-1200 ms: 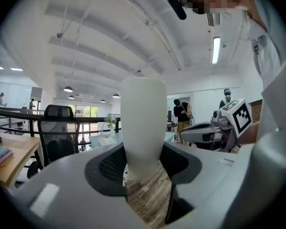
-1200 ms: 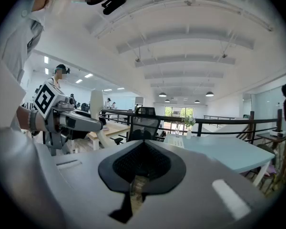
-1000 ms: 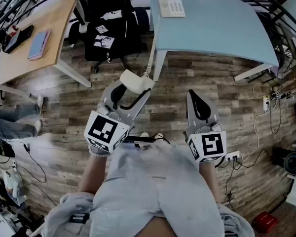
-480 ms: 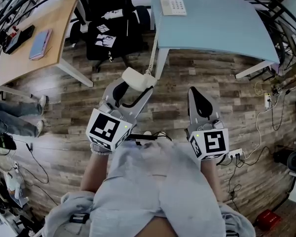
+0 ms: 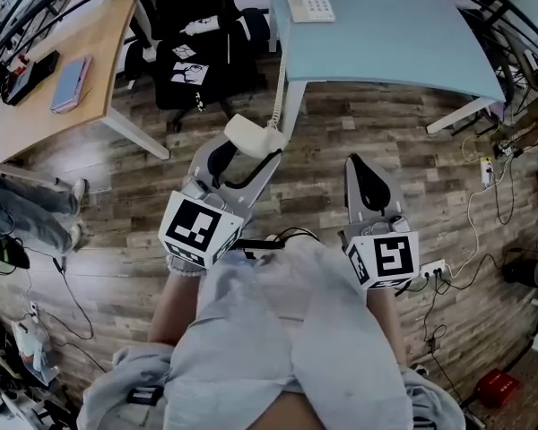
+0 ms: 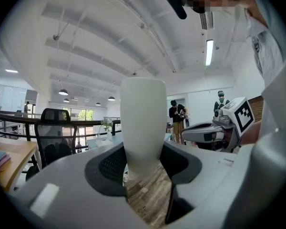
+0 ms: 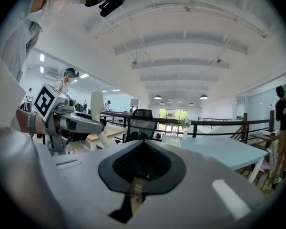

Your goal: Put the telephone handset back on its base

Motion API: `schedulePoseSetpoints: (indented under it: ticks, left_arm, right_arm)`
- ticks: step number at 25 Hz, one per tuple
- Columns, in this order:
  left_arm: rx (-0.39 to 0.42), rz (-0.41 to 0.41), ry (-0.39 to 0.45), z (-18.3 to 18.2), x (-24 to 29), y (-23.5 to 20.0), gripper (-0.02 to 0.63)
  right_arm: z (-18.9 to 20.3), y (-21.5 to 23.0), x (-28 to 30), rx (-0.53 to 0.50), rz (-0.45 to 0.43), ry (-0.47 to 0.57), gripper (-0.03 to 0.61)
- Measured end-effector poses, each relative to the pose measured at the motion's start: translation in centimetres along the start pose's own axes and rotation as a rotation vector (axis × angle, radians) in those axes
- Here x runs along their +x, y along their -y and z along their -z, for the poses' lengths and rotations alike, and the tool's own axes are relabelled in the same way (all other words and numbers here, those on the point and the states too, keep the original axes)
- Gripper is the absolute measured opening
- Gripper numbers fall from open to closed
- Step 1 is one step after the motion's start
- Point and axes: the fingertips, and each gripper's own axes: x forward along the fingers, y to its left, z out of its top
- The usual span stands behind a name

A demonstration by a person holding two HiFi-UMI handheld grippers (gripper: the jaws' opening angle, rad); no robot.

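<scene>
My left gripper (image 5: 241, 155) is shut on the white telephone handset (image 5: 247, 138), held over the wooden floor below the blue table (image 5: 412, 52). In the left gripper view the handset (image 6: 142, 125) stands upright between the jaws. A coiled cord (image 5: 279, 88) runs from the handset up to the telephone base (image 5: 308, 3), which sits at the blue table's far left. My right gripper (image 5: 368, 186) hangs beside the left one, shut and empty, its pads (image 7: 142, 163) meeting with nothing between them.
A black office chair (image 5: 193, 56) stands left of the blue table. A wooden desk (image 5: 63, 70) with a notebook (image 5: 71, 84) lies at far left. Cables and a power strip (image 5: 433, 269) lie on the floor at right. Another person's legs (image 5: 27, 218) show at left.
Both grippers have shifted slightly toward the blue table, the handset still held in the left. The view has moved forward a little.
</scene>
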Motion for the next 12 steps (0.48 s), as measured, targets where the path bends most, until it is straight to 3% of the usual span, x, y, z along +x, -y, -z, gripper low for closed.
schedulePoseSetpoints:
  ticks: [12]
  left_arm:
    - [0.015, 0.006, 0.018, -0.48, 0.32, -0.2, 0.216]
  right_arm:
    - [-0.35, 0.5, 0.25, -0.012, 0.016, 0.013, 0.005]
